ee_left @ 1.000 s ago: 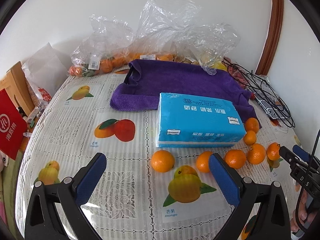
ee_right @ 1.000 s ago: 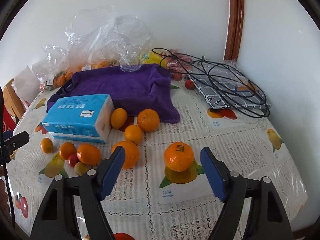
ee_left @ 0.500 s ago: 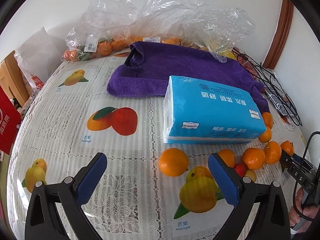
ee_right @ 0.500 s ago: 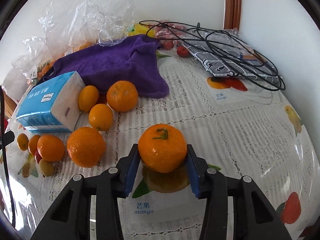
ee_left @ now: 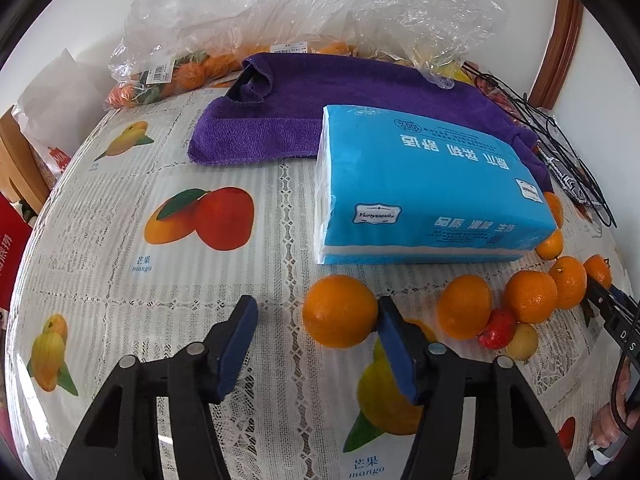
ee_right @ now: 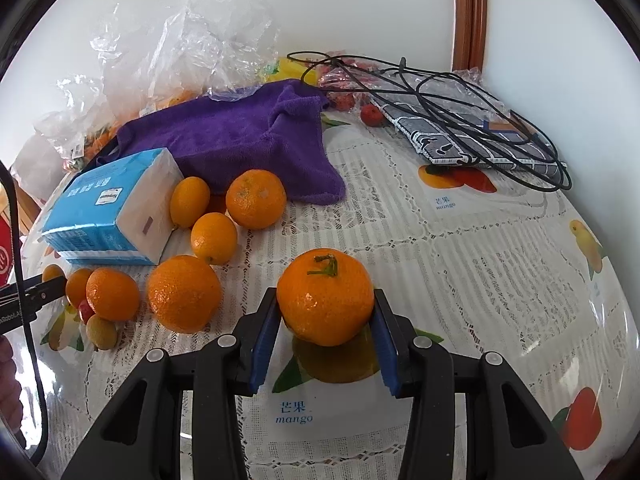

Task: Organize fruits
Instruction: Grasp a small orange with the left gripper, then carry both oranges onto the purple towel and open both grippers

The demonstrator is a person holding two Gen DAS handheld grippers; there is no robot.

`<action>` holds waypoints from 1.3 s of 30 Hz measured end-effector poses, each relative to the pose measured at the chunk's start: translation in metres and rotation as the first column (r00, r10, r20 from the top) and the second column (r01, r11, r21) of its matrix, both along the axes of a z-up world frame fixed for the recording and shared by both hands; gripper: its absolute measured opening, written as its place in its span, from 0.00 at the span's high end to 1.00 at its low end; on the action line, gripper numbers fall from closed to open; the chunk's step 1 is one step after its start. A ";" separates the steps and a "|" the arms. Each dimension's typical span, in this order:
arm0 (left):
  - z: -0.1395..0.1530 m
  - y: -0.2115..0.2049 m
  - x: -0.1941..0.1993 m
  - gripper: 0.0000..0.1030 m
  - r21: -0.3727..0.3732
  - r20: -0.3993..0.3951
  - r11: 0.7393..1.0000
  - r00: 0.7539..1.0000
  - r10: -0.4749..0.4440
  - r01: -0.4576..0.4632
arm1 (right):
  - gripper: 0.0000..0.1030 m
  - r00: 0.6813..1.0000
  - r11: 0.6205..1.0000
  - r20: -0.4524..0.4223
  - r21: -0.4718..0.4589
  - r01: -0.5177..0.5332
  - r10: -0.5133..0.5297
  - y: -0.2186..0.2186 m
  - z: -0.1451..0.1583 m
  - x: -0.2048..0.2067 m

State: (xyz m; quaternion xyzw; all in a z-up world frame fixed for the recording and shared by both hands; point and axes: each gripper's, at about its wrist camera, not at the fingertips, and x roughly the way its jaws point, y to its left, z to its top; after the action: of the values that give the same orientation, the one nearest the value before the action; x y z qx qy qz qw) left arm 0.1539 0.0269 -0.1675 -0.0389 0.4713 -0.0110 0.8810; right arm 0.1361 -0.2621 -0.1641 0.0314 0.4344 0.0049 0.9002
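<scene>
We hold a stemmed mandarin [ee_right: 326, 300] between both blue fingers of the right gripper [ee_right: 326, 334], pads pressed to its dimpled rind, low over the tabletop [ee_right: 460, 280]. The left gripper [ee_left: 316, 340] has just been closing; its fingers stand part open, one pad touching a smooth orange [ee_left: 340, 311], the other clear of it. We judge sorting barely begun: most fruits still lie loose beside the glossy blue tissue pack [ee_left: 424, 196], near a plush purple towel [ee_left: 320, 116] and crinkled clear bags [ee_left: 320, 12].
</scene>
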 end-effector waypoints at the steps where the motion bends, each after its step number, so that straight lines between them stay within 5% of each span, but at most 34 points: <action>1: 0.001 0.001 0.000 0.53 0.008 0.003 1.000 1.000 -0.002 0.002 | 0.57 1.000 1.000 0.003 0.000 -0.002 0.002 0.001 0.001 0.000; 5: 0.002 0.002 0.001 0.67 -0.008 -0.001 1.000 1.000 -0.015 0.015 | 0.57 1.000 1.000 0.012 -0.009 -0.012 0.012 0.006 0.004 -0.001; 27: 0.036 0.014 -0.015 0.67 -0.082 0.044 0.995 0.997 -0.060 0.063 | 0.57 0.994 0.997 0.076 -0.021 -0.073 0.074 0.041 0.055 -0.013; 39: 0.073 0.026 0.008 0.67 -0.094 0.077 0.993 0.995 -0.058 0.065 | 0.58 0.984 0.989 0.104 -0.002 -0.147 0.147 0.077 0.088 0.019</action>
State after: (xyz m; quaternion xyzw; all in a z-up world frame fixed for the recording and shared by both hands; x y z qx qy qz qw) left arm 0.1621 0.0529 -0.0940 -0.0666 0.4384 -0.0624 0.8942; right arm 0.1547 -0.1849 -0.0759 0.0017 0.3883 0.0743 0.9185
